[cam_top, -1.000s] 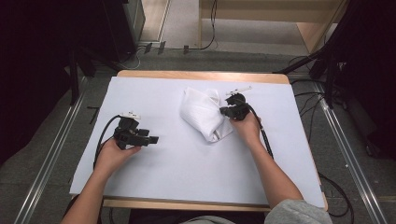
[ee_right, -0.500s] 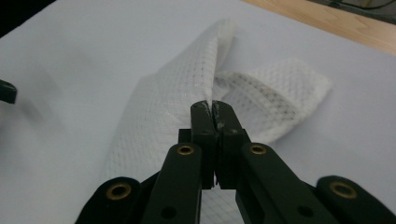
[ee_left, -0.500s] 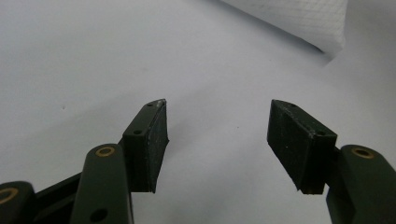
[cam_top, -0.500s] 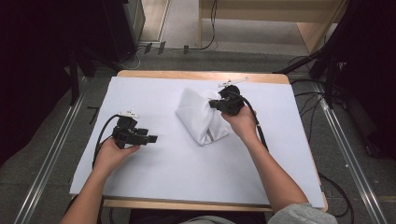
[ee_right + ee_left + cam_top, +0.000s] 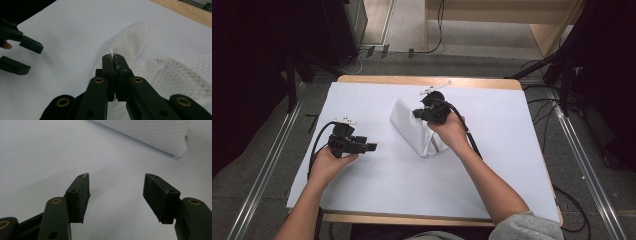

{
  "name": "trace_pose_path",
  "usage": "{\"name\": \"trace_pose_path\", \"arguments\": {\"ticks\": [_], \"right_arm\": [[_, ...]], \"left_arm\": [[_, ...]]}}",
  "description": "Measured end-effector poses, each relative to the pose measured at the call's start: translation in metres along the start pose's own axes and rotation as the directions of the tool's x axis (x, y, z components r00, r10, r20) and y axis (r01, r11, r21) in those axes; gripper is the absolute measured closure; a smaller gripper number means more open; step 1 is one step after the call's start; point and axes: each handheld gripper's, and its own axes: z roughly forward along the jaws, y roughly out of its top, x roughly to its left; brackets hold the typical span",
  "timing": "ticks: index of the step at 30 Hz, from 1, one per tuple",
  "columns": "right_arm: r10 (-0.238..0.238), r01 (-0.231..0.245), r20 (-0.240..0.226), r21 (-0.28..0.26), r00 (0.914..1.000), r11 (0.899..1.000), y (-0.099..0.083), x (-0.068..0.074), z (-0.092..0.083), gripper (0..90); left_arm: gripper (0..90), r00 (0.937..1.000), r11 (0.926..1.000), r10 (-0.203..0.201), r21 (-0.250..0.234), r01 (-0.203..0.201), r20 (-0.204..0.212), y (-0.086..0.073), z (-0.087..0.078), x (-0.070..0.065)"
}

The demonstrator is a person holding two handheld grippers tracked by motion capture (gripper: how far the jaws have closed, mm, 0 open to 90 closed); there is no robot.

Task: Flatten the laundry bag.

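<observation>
At the near left of the white-covered table (image 5: pixel 512 130), the left gripper (image 5: pixel 116 195) hovers with jaws apart, holding nothing. Farther in, at mid-table, the right gripper (image 5: pixel 113 58) pinches a fold of the white mesh bag (image 5: pixel 409 127), lifted partway; folding looks barely begun.
</observation>
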Motion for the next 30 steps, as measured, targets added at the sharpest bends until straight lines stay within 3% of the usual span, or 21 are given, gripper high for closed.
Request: {"name": "trace_pose_path", "arguments": {"ticks": [5,9,10,13,18,21,23,30], "right_arm": [[-0.030,0.031,-0.034,0.025,0.9990,0.999,0.006,0.018,0.014,89.2],[-0.040,0.042,-0.061,0.033,0.9973,0.999,0.009,0.028,0.021,81.3],[-0.056,0.058,-0.065,0.028,0.9963,0.998,0.011,0.032,0.021,74.7],[-0.068,0.069,-0.069,0.017,0.9953,0.997,0.014,0.037,0.017,66.2],[-0.068,0.067,-0.069,-0.009,0.9953,0.998,0.019,0.036,0.002,62.5],[-0.069,0.068,-0.060,-0.018,0.9959,0.998,0.020,0.032,-0.005,64.2],[-0.047,0.047,-0.047,-0.002,0.9978,0.999,0.019,0.021,-0.015,72.2],[-0.006,0.007,-0.011,0.049,0.9999,0.999,0.006,0.000,-0.019,85.8]], "left_arm": [[39.0,1.0000,1.0000,-0.006,-0.002,0.006,-0.003,-0.001,-0.001,0.002],[39.0,0.9999,0.9999,-0.011,-0.006,0.011,-0.005,-0.001,-0.003,0.004],[39.0,0.9999,0.9999,-0.013,-0.007,0.013,-0.005,-0.001,-0.003,0.005],[39.1,0.9999,0.9998,-0.015,-0.010,0.015,-0.006,-0.001,-0.004,0.006],[39.1,0.9996,0.9995,-0.027,-0.015,0.027,-0.005,-0.002,-0.006,0.007],[39.1,0.9997,0.9996,-0.026,-0.014,0.026,-0.005,-0.002,-0.006,0.007],[39.1,0.9997,0.9997,-0.024,-0.012,0.024,-0.005,-0.002,-0.006,0.007],[39.2,0.9996,0.9995,-0.029,-0.016,0.029,-0.002,-0.001,-0.007,0.008]]}}
